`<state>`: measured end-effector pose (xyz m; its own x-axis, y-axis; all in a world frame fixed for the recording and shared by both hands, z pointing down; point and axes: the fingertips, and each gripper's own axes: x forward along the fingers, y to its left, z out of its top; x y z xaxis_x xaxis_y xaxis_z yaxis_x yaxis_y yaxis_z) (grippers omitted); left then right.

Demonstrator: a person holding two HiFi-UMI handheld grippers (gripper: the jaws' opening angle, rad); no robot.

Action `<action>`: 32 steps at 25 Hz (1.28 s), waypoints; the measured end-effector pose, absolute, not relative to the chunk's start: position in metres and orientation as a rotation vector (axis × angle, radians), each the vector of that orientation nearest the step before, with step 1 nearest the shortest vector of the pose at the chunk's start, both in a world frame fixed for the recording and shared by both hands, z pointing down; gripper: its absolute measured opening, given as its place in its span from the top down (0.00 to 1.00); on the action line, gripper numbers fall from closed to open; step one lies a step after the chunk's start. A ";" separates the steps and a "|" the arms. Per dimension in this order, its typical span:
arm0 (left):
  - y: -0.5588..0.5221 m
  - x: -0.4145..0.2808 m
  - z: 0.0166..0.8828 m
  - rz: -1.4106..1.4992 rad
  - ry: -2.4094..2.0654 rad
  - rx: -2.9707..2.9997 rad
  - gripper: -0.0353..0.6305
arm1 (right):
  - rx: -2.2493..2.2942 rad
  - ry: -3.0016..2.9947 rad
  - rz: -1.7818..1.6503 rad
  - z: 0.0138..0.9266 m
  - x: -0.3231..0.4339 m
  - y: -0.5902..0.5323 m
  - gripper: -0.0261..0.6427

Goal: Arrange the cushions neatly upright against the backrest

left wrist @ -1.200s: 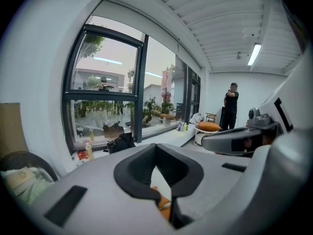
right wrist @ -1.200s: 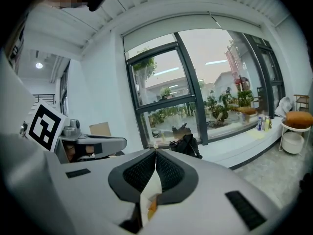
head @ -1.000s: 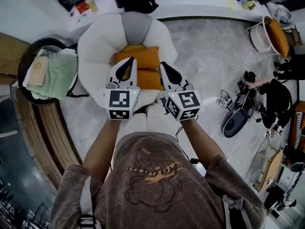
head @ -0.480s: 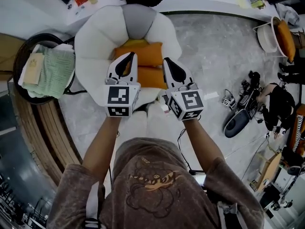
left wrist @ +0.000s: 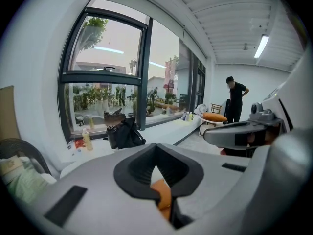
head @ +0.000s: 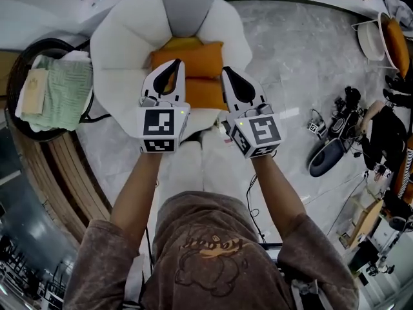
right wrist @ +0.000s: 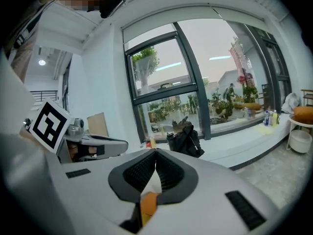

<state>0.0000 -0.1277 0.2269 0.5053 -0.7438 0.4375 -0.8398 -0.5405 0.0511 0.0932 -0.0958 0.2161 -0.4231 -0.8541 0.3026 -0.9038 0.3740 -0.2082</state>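
A white petal-shaped armchair (head: 116,50) with a grey backrest panel (head: 186,8) holds orange cushions. One cushion (head: 197,58) lies flat at the back of the seat, another (head: 205,92) lies in front of it, and a yellow one (head: 182,42) peeks out behind. My left gripper (head: 175,63) hovers shut over the cushions' left side. My right gripper (head: 226,72) hovers shut over their right side. Neither holds anything. In the left gripper view, orange cushion (left wrist: 163,195) shows below the shut left gripper (left wrist: 155,146); in the right gripper view, cushion (right wrist: 148,203) shows below the shut right gripper (right wrist: 155,152).
A dark round side table (head: 19,57) with a green towel (head: 64,95) stands left of the chair. Black gear (head: 332,150) lies on the floor at right. A white chair (head: 371,41) with an orange cushion is far right. A person (left wrist: 236,99) stands in the background.
Both grippers have come down side by side toward the chair seat. The chair looks larger and nearer. The jaws stay shut throughout.
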 end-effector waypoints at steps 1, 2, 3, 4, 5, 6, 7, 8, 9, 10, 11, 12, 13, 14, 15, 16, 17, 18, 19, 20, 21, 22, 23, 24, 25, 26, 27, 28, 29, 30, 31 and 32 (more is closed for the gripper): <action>-0.129 0.000 0.233 0.542 -1.340 2.490 0.94 | 1.595 -2.487 0.521 0.221 0.093 -0.097 0.93; -0.130 -0.001 0.239 0.544 -1.340 2.488 0.94 | 1.590 -2.491 0.522 0.227 0.092 -0.098 0.93; -0.130 -0.001 0.245 0.546 -1.340 2.485 0.94 | 1.585 -2.494 0.523 0.232 0.091 -0.099 0.93; -0.131 -0.001 0.252 0.548 -1.340 2.481 0.94 | 1.579 -2.495 0.521 0.238 0.091 -0.100 0.93; -0.132 -0.001 0.258 0.550 -1.339 2.479 0.94 | 1.574 -2.493 0.520 0.244 0.091 -0.101 0.93; -0.132 -0.001 0.264 0.553 -1.337 2.476 0.94 | 1.570 -2.490 0.520 0.250 0.091 -0.102 0.93; -0.132 0.000 0.270 0.557 -1.334 2.474 0.94 | 1.566 -2.485 0.524 0.256 0.091 -0.103 0.93; -0.133 0.000 0.277 0.562 -1.331 2.472 0.94 | 1.563 -2.480 0.530 0.263 0.091 -0.104 0.93; -0.133 0.000 0.284 0.569 -1.328 2.470 0.94 | 1.560 -2.475 0.536 0.270 0.092 -0.105 0.93; -0.133 0.001 0.291 0.577 -1.323 2.467 0.94 | 1.558 -2.470 0.542 0.277 0.092 -0.105 0.93; -0.134 0.001 0.299 0.586 -1.318 2.464 0.94 | 1.555 -2.465 0.549 0.285 0.092 -0.106 0.93; -0.134 0.002 0.307 0.594 -1.312 2.461 0.94 | 1.552 -2.460 0.555 0.293 0.093 -0.106 0.93; -0.135 0.002 0.315 0.600 -1.307 2.457 0.94 | 1.549 -2.455 0.562 0.301 0.093 -0.107 0.93; -0.135 0.003 0.323 0.604 -1.304 2.453 0.94 | 1.546 -2.450 0.569 0.309 0.093 -0.107 0.93; -0.136 0.003 0.330 0.609 -1.303 2.450 0.94 | 1.545 -2.446 0.577 0.317 0.093 -0.107 0.93; -0.137 0.003 0.338 0.614 -1.303 2.447 0.94 | 1.544 -2.442 0.585 0.325 0.093 -0.107 0.93; -0.138 0.003 0.345 0.619 -1.303 2.443 0.94 | 1.545 -2.438 0.595 0.332 0.093 -0.107 0.93; -0.139 0.004 0.353 0.623 -1.302 2.439 0.94 | 1.548 -2.433 0.604 0.340 0.093 -0.108 0.93; -0.140 0.005 0.360 0.625 -1.301 2.435 0.94 | 1.552 -2.429 0.612 0.346 0.094 -0.109 0.93; -0.141 0.006 0.367 0.627 -1.299 2.431 0.94 | 1.556 -2.424 0.619 0.353 0.095 -0.110 0.93; -0.142 0.007 0.374 0.628 -1.296 2.427 0.94 | 1.562 -2.419 0.626 0.360 0.096 -0.112 0.93; -0.143 0.008 0.381 0.630 -1.293 2.424 0.94 | 1.570 -2.414 0.631 0.367 0.098 -0.114 0.93; -0.143 0.009 0.388 0.634 -1.289 2.422 0.94 | 1.578 -2.409 0.637 0.373 0.100 -0.116 0.93; -0.143 0.010 0.396 0.639 -1.285 2.421 0.94 | 1.586 -2.405 0.641 0.379 0.102 -0.118 0.93; -0.143 0.010 0.403 0.645 -1.281 2.420 0.94 | 1.592 -2.401 0.643 0.385 0.103 -0.119 0.93; -0.143 0.011 0.411 0.651 -1.277 2.418 0.94 | 1.595 -2.397 0.644 0.391 0.104 -0.121 0.93; -0.143 0.011 0.418 0.657 -1.273 2.415 0.94 | 1.595 -2.393 0.644 0.397 0.105 -0.123 0.93; -0.142 0.011 0.426 0.663 -1.268 2.411 0.94 | 1.594 -2.390 0.644 0.403 0.105 -0.125 0.93; -0.142 0.011 0.433 0.669 -1.264 2.406 0.94 | 1.592 -2.386 0.645 0.409 0.105 -0.126 0.93; -0.141 0.011 0.439 0.675 -1.261 2.402 0.94 | 1.588 -2.383 0.647 0.415 0.105 -0.128 0.93; -0.141 0.012 0.446 0.680 -1.257 2.398 0.94 | 1.584 -2.380 0.649 0.421 0.105 -0.129 0.93; -0.140 0.013 0.451 0.685 -1.253 2.396 0.94 | 1.580 -2.376 0.651 0.426 0.105 -0.129 0.93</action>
